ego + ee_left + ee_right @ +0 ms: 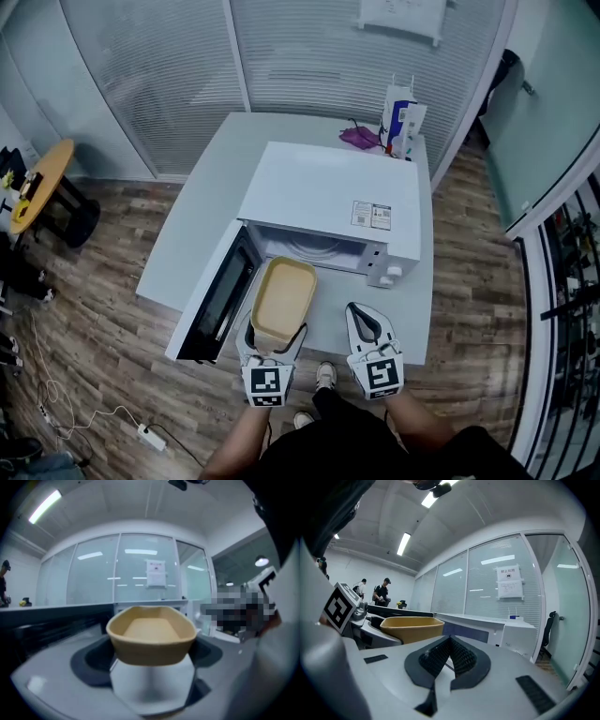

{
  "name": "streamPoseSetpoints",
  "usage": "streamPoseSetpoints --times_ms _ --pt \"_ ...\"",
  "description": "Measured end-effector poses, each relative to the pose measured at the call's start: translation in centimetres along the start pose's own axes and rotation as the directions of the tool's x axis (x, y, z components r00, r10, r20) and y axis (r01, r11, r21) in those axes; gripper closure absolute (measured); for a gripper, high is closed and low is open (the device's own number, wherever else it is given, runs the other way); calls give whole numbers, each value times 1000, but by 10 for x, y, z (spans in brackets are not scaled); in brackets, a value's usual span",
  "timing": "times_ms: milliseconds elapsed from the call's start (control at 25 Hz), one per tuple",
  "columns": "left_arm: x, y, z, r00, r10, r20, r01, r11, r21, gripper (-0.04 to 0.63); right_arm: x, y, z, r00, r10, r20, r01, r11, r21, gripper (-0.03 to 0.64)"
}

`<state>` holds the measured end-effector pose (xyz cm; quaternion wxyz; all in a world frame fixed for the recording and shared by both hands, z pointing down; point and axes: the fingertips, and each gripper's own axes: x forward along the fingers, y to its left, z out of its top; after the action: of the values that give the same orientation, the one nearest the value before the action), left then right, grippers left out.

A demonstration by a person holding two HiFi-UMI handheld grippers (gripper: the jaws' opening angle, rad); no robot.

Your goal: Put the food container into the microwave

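Tan plastic is what the food container (284,298) seems to be made of: an oblong open tub with rounded corners and no lid. In the head view it sits in the lower middle of the frame, lifted just in front of the cavity of the white microwave (328,197), whose door (217,298) hangs open to the lower left. The far short end of the tub points into the opening but, as far as I can judge, is not yet inside.

The left gripper (277,335) pinches the tub at its near short end, one jaw on each side; its own view shows the tub filling the space between the jaws. The right gripper (361,314) hangs just to the right of the tub and apart from it, with its ribbed jaws pressed together on nothing.

I judge the tub to be light and rather thin-walled, so the walls may bend under a hard squeeze. The rim looks like the stiffer part, and a hold near it should be safer. Because only one end is held, the far end could dip or swing. Smooth plastic may also slide between the pads. I cannot tell whether it has food inside.

At the upper right of the grey table (211,187), a carton (401,120) and a purple object (359,137) stand behind the microwave.
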<state>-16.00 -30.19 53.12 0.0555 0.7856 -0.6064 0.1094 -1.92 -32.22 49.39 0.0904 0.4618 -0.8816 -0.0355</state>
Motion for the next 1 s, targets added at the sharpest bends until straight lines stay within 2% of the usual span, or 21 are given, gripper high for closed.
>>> streamPoseSetpoints --times_ms 240,480,800,1000 --pt "45 -7 -12 999 -17 -34 16 1000 -23 106 23 -18 -19 999 23 -28 -23 1000 9 618" --pt "91 4 -22 998 -8 -60 5 999 -35 106 44 -30 -37 998 54 -36 -50 992 115 618" --pt "149 16 -19 998 -19 -65 17 1000 -24 106 60 -33 -54 997 43 -66 -35 993 116 618" --pt "183 18 -19 996 -39 -77 36 999 -41 106 73 -41 -64 996 -5 -87 17 989 145 618"
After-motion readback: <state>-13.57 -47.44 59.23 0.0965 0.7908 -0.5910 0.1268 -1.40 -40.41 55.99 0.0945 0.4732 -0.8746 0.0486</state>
